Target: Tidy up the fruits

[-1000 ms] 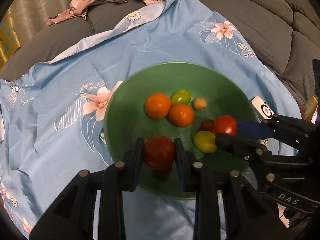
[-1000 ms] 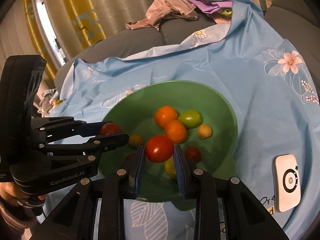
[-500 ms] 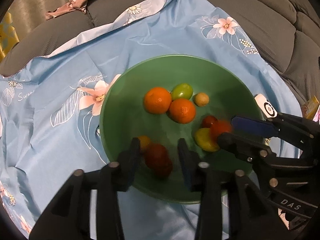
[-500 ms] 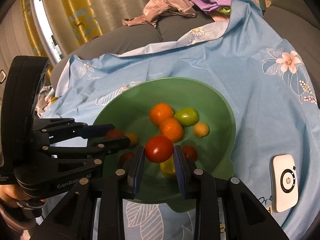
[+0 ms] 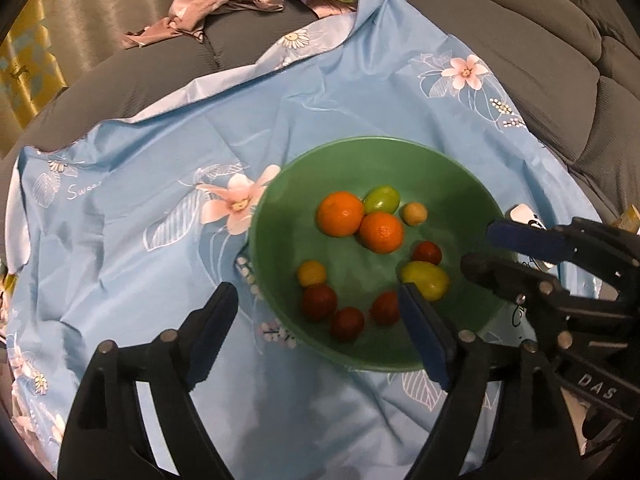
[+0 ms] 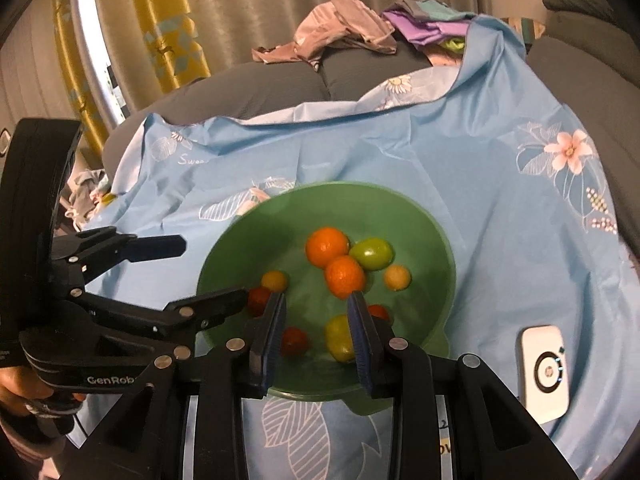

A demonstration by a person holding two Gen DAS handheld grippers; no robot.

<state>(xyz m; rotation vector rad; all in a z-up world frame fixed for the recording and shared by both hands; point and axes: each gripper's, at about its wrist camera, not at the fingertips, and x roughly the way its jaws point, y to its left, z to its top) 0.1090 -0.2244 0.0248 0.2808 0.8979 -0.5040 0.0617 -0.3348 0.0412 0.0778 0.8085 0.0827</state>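
Note:
A green bowl (image 5: 452,176) sits on a blue floral cloth and holds two oranges (image 5: 340,214), a green fruit (image 5: 382,199), a yellow-green fruit (image 5: 426,278), small yellow fruits and several red tomatoes (image 5: 319,302). My left gripper (image 5: 316,320) is wide open and empty over the bowl's near rim. My right gripper (image 6: 316,320) is open and empty above the bowl (image 6: 440,240), with a red tomato (image 6: 294,341) lying below it. The right gripper also shows in the left wrist view (image 5: 486,248).
The blue cloth (image 5: 160,160) covers a grey sofa (image 5: 560,40). A white device (image 6: 546,370) lies on the cloth right of the bowl. Crumpled clothes (image 6: 344,28) lie at the back. Yellow curtains (image 6: 160,20) hang at the left.
Both grippers opened and let go of their red tomatoes, which now lie in the bowl. Both grippers have drawn back and up from the bowl.

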